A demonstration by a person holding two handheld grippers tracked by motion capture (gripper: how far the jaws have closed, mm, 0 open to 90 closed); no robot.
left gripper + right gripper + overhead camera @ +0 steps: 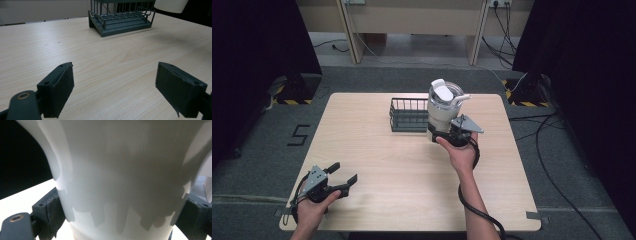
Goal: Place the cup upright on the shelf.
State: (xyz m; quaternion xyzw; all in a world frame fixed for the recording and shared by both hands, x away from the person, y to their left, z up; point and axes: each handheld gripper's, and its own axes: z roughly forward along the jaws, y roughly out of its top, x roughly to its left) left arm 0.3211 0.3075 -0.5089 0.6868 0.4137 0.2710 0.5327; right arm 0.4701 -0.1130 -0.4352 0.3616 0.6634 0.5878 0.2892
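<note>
A person's right gripper pinches a tall white plastic tumbler with a clear lid by its lower body.

The tumbler is held upright just right of a dark wire basket at the far middle of the light wooden table. The left gripper rests at the near left corner, jaws spread apart.

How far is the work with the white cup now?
Done: the right gripper has closed its fingers on the white cup and holds it beside the wire basket. In hand: carrying the cup, which appears lifted. Left: probably placing it in the basket. The left gripper waits open near the table edge.
</note>
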